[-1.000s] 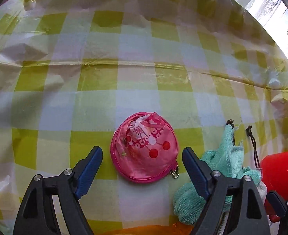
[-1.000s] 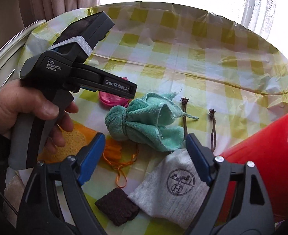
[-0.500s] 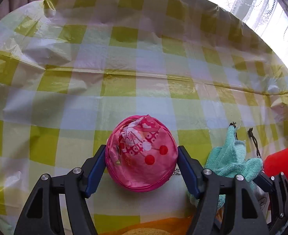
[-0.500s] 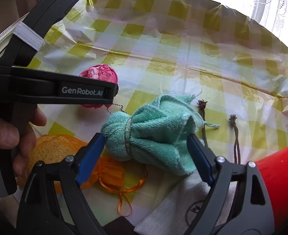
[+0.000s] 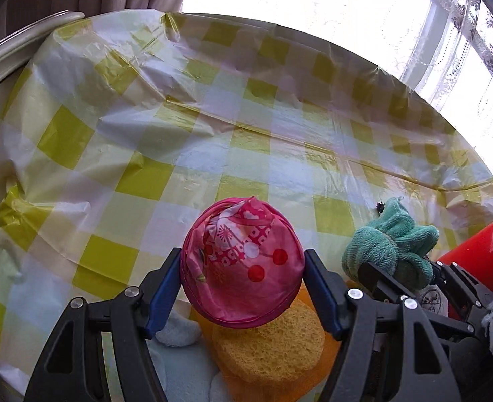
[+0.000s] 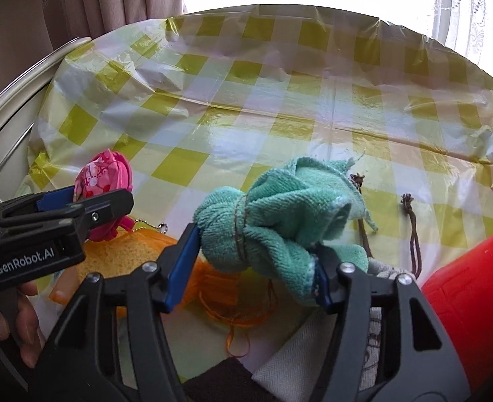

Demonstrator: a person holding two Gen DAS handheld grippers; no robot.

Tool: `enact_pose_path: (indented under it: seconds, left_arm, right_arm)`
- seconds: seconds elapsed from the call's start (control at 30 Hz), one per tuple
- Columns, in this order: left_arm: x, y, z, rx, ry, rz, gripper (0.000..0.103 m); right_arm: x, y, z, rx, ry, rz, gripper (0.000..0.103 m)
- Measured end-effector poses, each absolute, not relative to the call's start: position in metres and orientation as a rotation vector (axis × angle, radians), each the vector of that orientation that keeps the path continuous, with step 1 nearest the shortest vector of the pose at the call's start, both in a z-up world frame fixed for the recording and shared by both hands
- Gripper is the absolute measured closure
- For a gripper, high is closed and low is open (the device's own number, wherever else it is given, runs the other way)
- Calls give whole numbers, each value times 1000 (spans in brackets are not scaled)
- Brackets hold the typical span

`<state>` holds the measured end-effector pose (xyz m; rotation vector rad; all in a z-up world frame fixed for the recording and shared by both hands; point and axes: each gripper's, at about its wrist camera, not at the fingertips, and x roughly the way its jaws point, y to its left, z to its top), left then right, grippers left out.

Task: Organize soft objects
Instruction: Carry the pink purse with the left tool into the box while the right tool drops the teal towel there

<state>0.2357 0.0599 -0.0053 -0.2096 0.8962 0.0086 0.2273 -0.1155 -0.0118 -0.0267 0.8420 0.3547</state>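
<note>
Two sets of tongs are loaded. Left tongs (image 5: 243,274) clamp the round pink fabric pouch with red dots (image 5: 243,264), blue pads pressed against both its sides; half a second ago the pouch lay on the worktop between them, and now it hangs above the yellow sponge in orange netting (image 5: 268,343), clear of the yellow-and-white checked plastic cloth (image 5: 192,154) covering the worktop. A bead chain dangles beneath the pouch in the right wrist view. Right tongs (image 6: 249,264) grip the rolled teal terry towel tied with a thread (image 6: 280,224); earlier the pads stood apart either side of it, and now they pinch it with the towel raised off the cloth. Below it lie a grey drawstring cloth bag (image 6: 293,365) and a dark brown pad (image 6: 219,382). A red plastic container (image 6: 474,301) stands at right.
</note>
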Motion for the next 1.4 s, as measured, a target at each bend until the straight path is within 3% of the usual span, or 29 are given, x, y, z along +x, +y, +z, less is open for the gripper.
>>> enact_pose_path:
  seconds: [0.57, 1.4]
  left_arm:
    - [148, 28, 4, -239, 868, -50, 32]
    - [82, -100, 16, -143, 940, -359, 32]
  right_arm:
    - [120, -156, 21, 11, 788, 278, 40]
    - [15, -291, 33, 46, 846, 24, 40]
